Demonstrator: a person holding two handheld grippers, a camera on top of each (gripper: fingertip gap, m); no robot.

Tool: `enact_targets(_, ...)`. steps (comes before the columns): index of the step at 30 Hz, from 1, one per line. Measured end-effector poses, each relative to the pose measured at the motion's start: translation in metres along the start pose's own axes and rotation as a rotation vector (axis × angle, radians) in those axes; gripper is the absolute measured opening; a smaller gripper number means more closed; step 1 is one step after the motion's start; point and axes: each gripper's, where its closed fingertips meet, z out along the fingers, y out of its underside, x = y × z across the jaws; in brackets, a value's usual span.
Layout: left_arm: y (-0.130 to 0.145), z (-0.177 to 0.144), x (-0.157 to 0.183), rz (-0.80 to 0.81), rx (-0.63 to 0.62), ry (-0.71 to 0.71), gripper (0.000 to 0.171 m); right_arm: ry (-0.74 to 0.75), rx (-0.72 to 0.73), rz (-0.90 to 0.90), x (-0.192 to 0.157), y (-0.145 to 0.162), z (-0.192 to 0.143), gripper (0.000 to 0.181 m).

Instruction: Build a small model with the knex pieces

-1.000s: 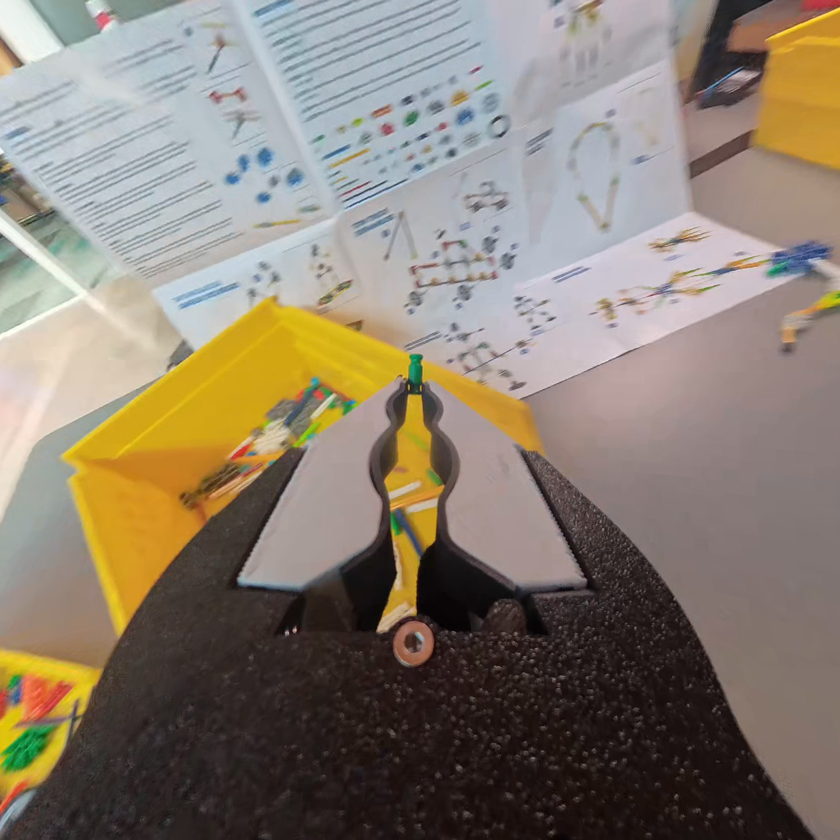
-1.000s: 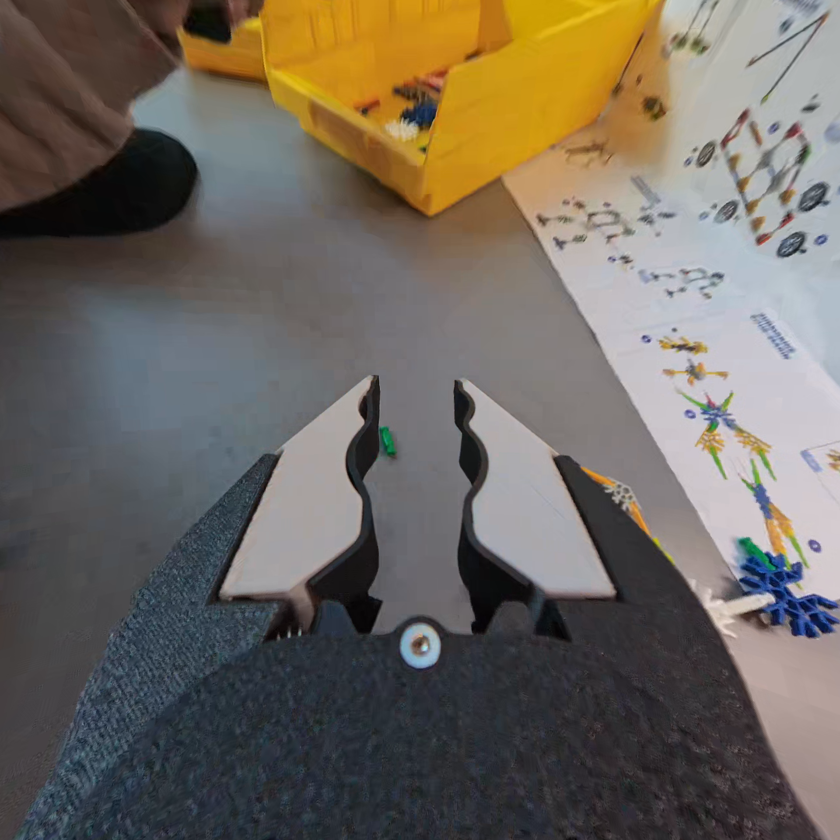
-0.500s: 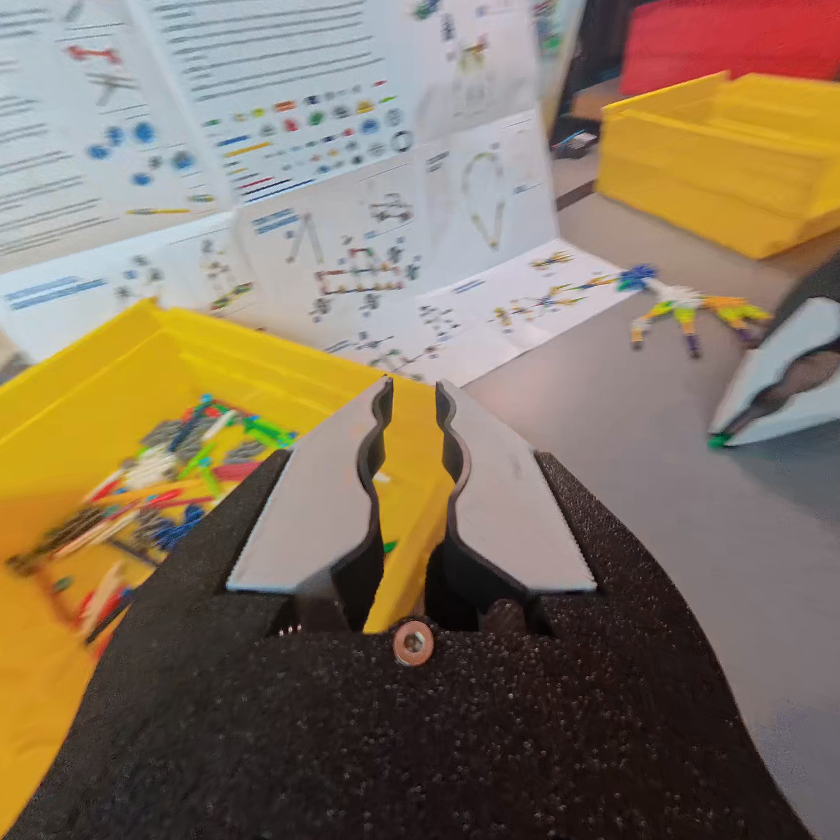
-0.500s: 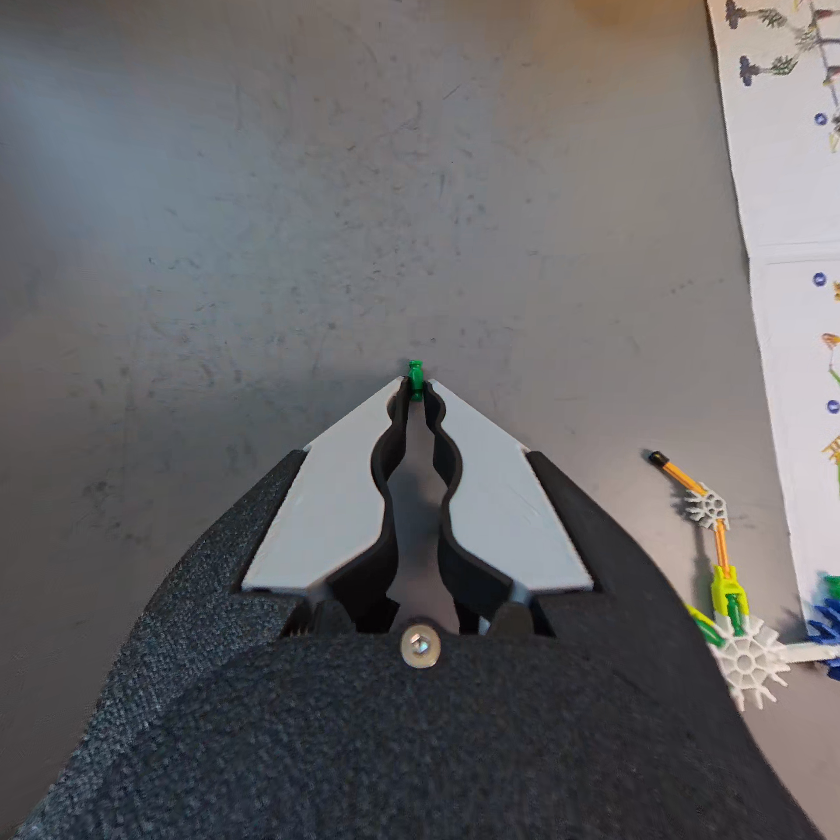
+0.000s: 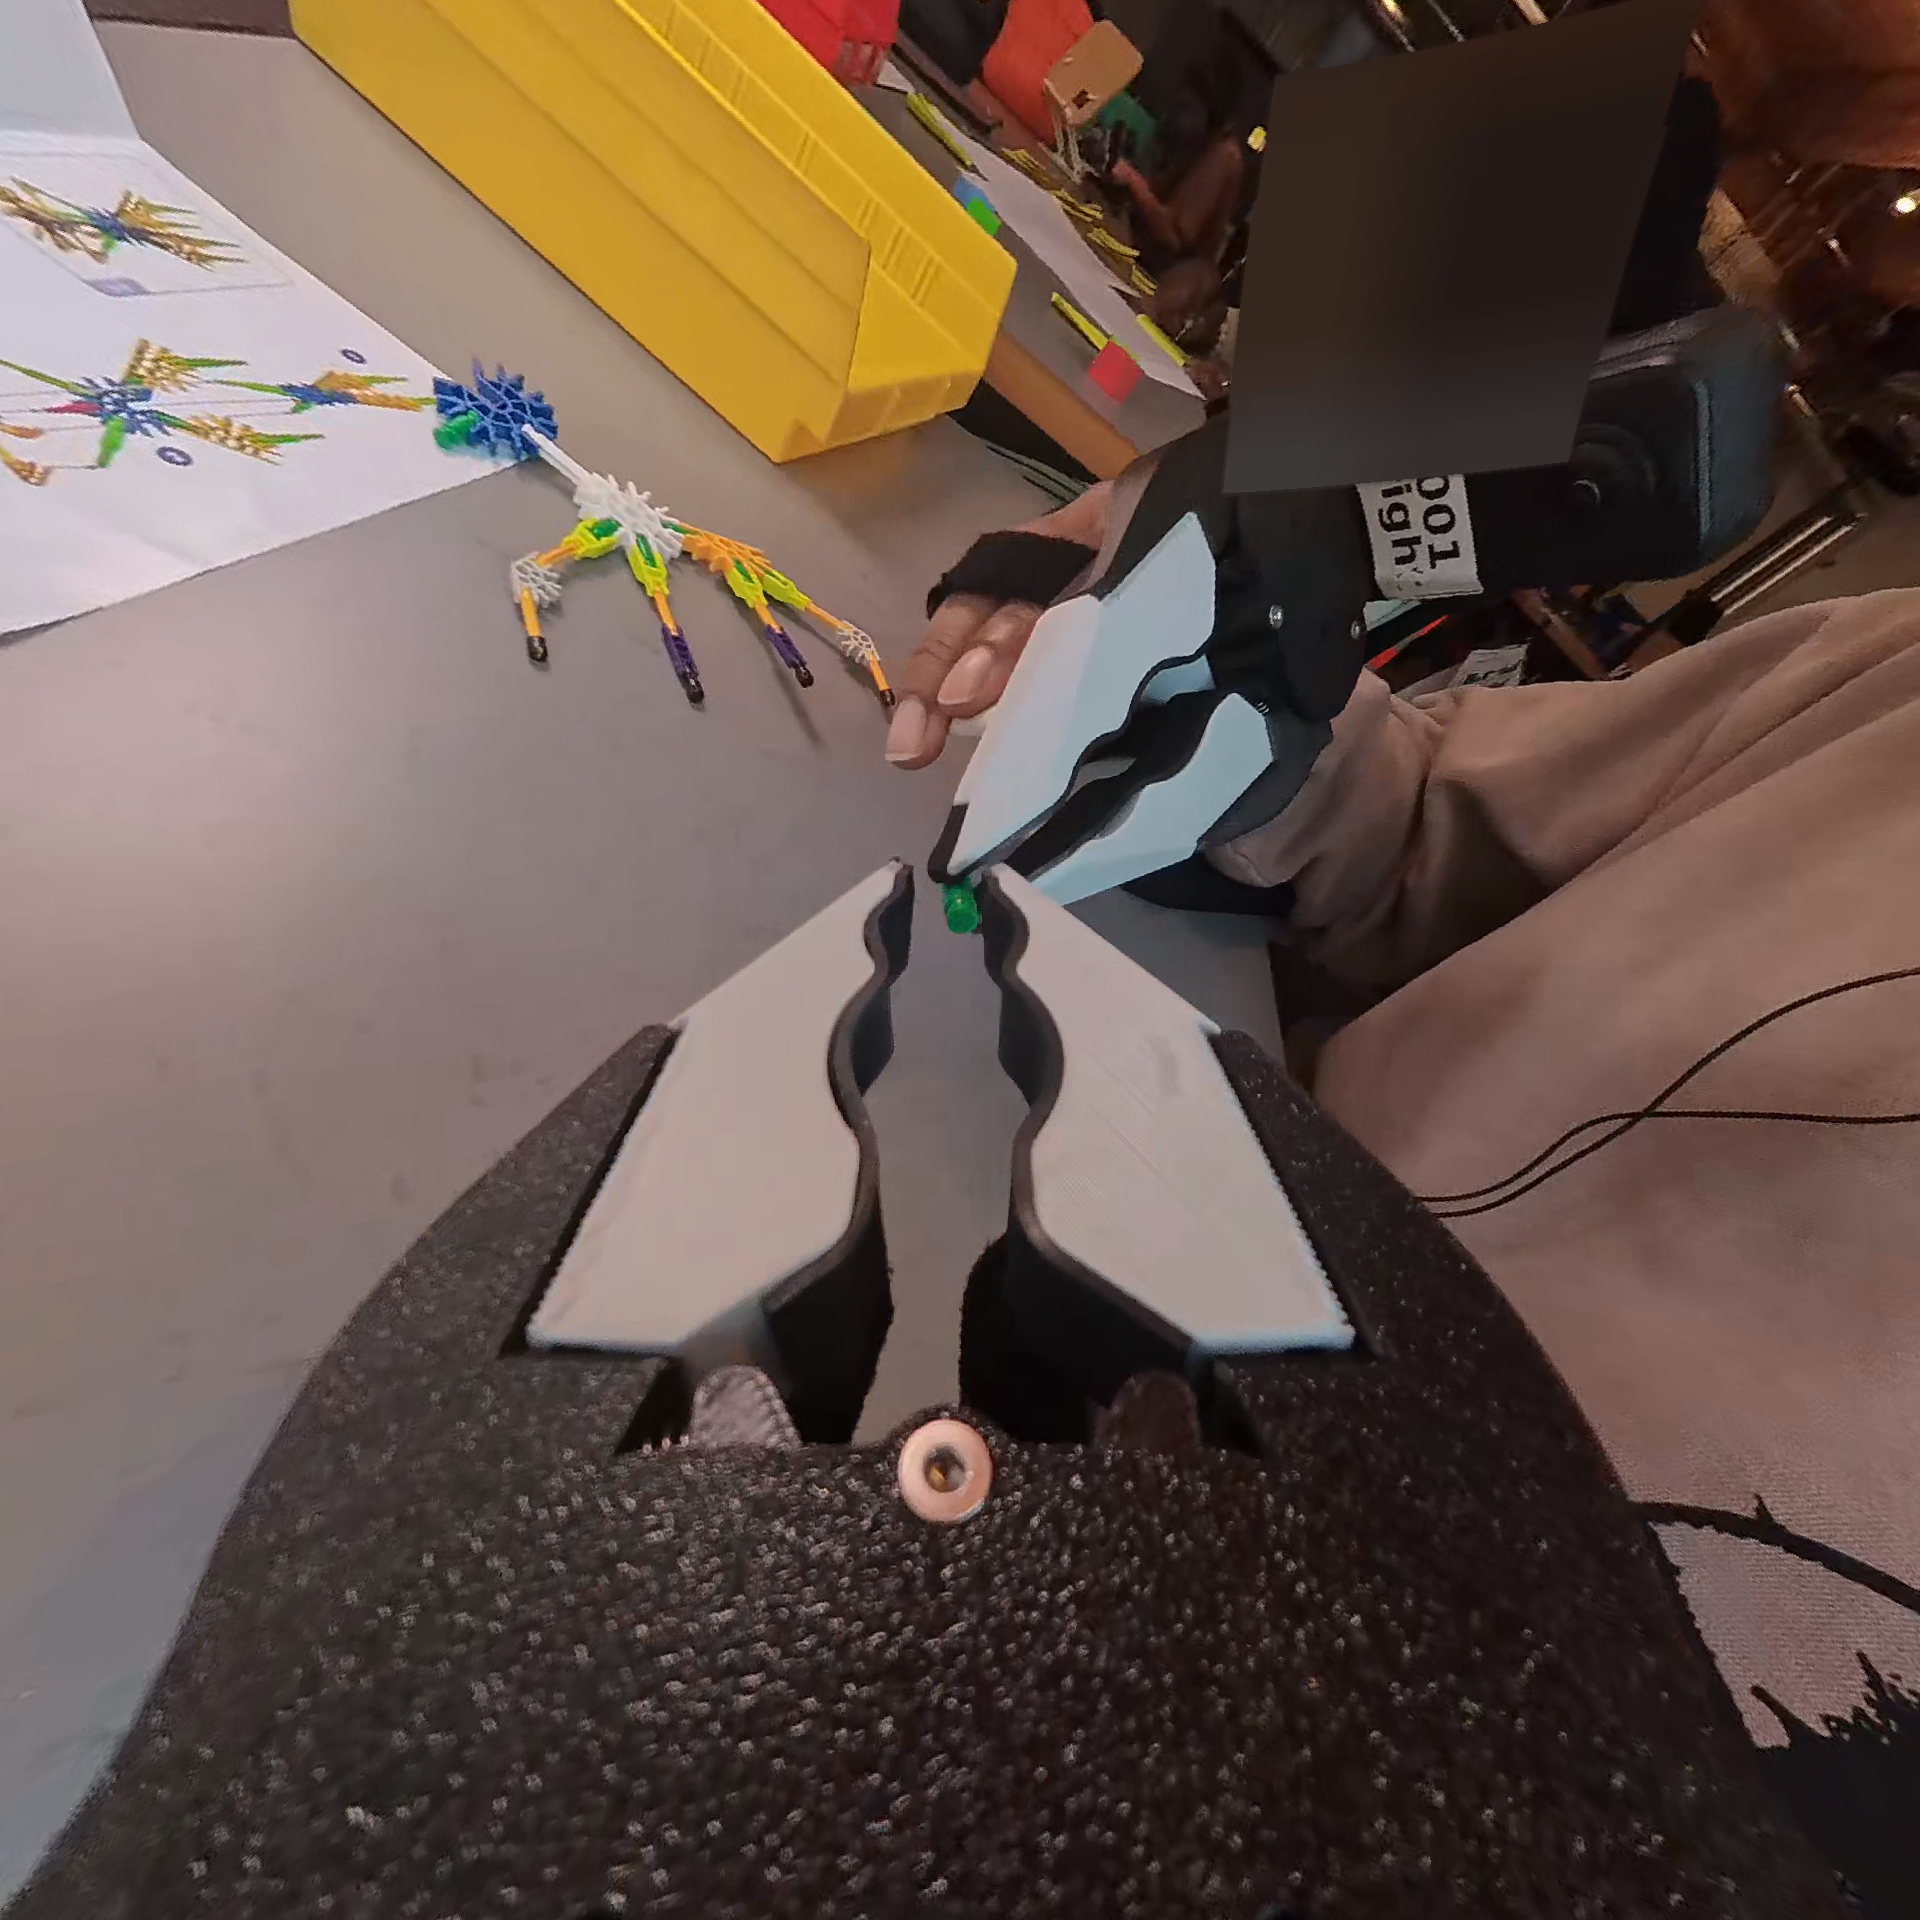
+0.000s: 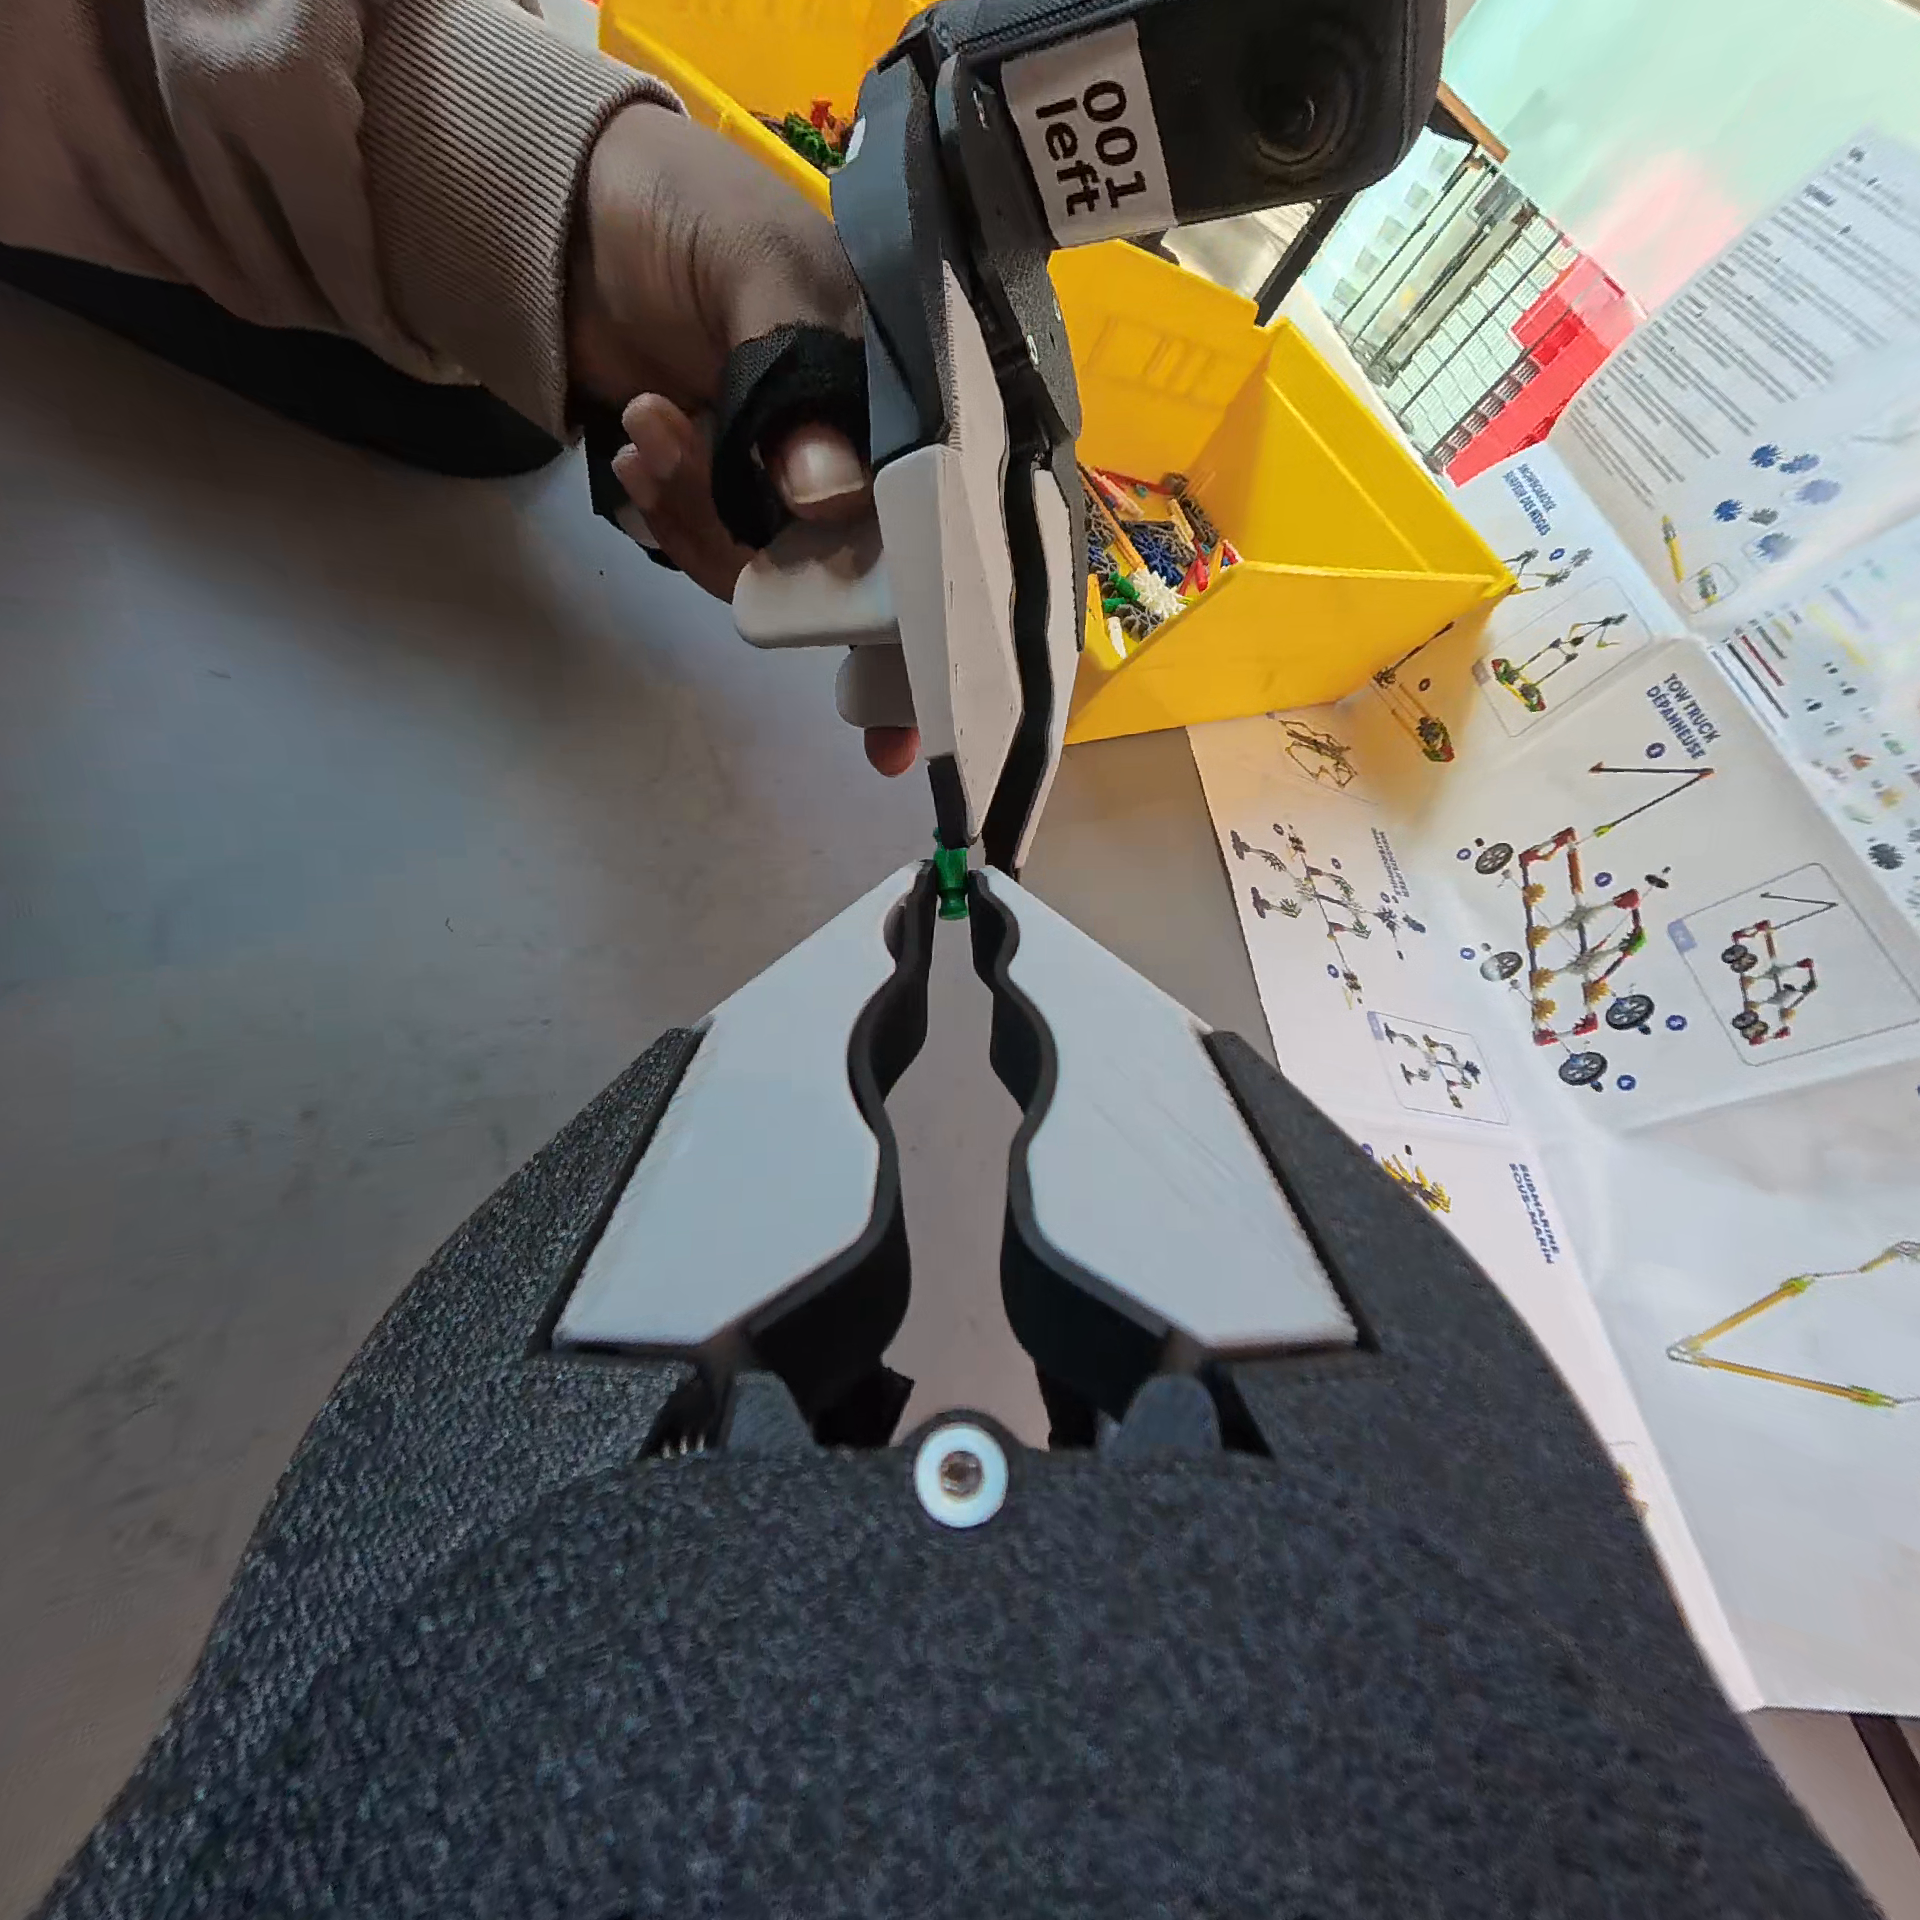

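Grey table [image 5: 312,935], two claws, right claw [image 6: 948,883] pinching one green rod [image 6: 950,883]

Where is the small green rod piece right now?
The small green rod piece is pinched at the tips of the right gripper, above the grey table. In the left wrist view it sits between the open tips of the left gripper.

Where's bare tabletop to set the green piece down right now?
The widest bare patch is the grey table left of the left tool, below the rod-and-connector model. It is crowded by the instruction sheet, the yellow parts bin and where the right tool holds the green piece.
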Motion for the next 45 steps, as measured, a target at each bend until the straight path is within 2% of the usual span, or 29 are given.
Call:
enact_targets(10,-0.002,0.002,0.004,-0.037,0.018,0.036,0.005,0.075,0.003,-0.060,0.007,-0.004,-0.005,0.005)
enact_targets(15,-0.009,-0.003,0.001,0.084,0.045,-0.042,0.005,0.118,0.028,-0.029,0.015,-0.008,-0.006,0.008)
enact_targets(18,-0.033,-0.032,-0.028,0.273,0.114,-0.340,0.005,0.151,0.033,0.029,0.028,-0.004,-0.013,0.017)
enact_targets(21,-0.062,-0.103,-0.075,0.382,0.210,-0.770,0.005,0.188,0.030,0.118,0.045,0.004,-0.023,0.022)
enact_targets(24,-0.061,-0.176,-0.115,0.374,0.211,-1.101,0.006,0.231,0.023,0.201,0.063,0.014,-0.035,0.028)
enact_targets(27,-0.044,-0.214,-0.142,0.272,0.172,-1.234,0.007,0.274,-0.004,0.264,0.078,0.028,-0.047,0.039)
enact_targets(30,-0.040,-0.226,-0.150,0.216,0.191,-1.264,0.028,0.320,-0.036,0.330,0.094,0.042,-0.060,0.052)
enact_targets(32,-0.043,-0.225,-0.148,0.233,0.209,-1.257,0.034,0.359,-0.072,0.372,0.106,0.055,-0.071,0.060)
enact_targets(38,-0.058,-0.200,-0.128,0.350,0.259,-1.173,0.039,0.437,-0.208,0.528,0.128,0.108,-0.107,0.066)
enact_targets(45,-0.067,-0.152,-0.097,0.418,0.336,-0.945,0.037,0.376,-0.392,0.676,0.112,0.159,-0.118,0.057)
